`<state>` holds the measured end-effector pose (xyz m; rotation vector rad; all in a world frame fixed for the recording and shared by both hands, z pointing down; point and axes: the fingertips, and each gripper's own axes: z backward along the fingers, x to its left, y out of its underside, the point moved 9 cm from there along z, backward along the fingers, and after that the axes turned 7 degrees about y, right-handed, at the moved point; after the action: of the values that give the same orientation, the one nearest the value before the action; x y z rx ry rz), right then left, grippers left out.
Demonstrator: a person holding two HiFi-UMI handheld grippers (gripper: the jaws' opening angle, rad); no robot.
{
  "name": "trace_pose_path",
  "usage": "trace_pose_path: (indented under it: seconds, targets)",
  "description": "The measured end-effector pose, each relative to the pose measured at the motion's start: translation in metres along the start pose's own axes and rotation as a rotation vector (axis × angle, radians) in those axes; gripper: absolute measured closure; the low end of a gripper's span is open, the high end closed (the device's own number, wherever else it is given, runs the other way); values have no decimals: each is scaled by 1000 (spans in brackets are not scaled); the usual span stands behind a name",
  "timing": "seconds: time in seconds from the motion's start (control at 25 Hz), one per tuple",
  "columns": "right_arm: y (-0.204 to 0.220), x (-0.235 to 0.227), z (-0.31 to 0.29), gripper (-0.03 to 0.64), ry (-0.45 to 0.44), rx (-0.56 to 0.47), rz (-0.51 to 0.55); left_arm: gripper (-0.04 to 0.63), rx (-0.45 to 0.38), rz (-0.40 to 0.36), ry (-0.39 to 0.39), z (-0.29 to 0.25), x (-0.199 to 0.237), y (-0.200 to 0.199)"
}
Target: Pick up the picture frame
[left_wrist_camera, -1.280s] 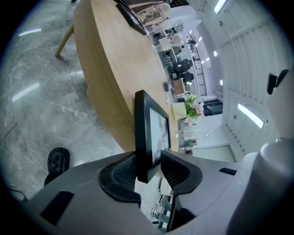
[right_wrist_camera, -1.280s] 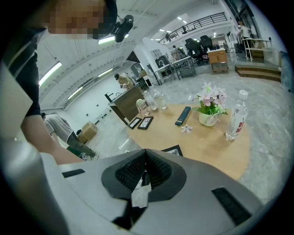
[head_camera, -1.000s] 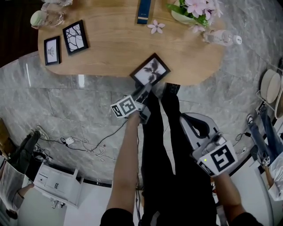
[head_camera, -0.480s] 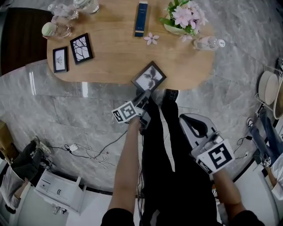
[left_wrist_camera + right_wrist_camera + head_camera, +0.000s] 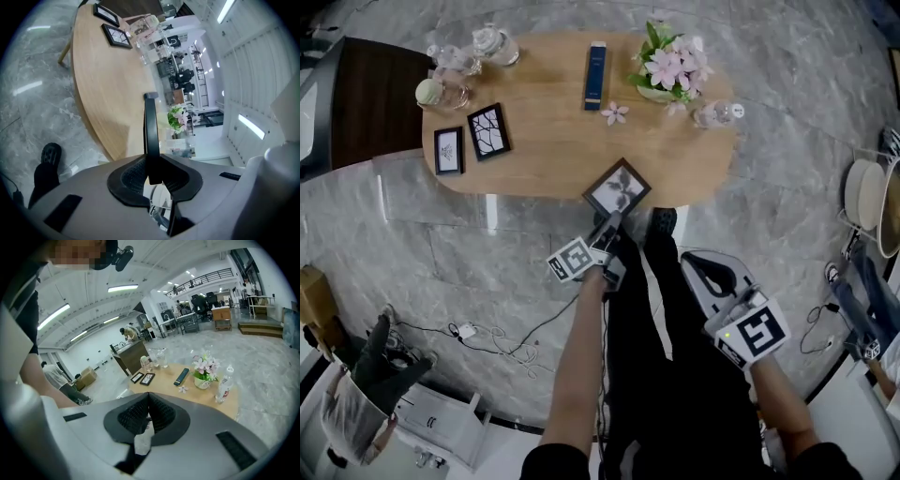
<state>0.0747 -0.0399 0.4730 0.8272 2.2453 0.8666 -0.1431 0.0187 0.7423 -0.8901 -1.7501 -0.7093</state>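
In the centre of the head view, the left gripper [image 5: 607, 225], whose jaws have just been closing, clamps the lower corner of the black frame [image 5: 617, 187] over the near edge of the wooden table [image 5: 544, 131], while the right gripper [image 5: 705, 267], lower right, has its jaws together and holds nothing.

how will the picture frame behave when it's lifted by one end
Probably stiff: the picture frame looks straight edge-on in the left gripper view. Its thin profile suggests it's light. The left gripper, whose jaws have just been closing on it, pinches only its near end, so it may swivel or slip.
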Motion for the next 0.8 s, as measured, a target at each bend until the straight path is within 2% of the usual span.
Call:
trace_pose_path:
  seconds: [0.16,0.32,0.48,0.52,0.8]
  targets:
    - [-16,-2,22,604,8,-32,17,522,-43,-10,17,10,-32,3]
    - [-29,-2,44,604,13,-66,38,521,-99,52,77,17,-65,12]
    - [-41,-1,65,604,20,-109,55,521,-192,158,222,17,-110,19]
    - [-44,-1,71,604,22,-118,56,520,-212,175,239,19,-121,22]
    - [-68,-4,101,604,43,-185,71,520,-274,158,279,37,-182,25]
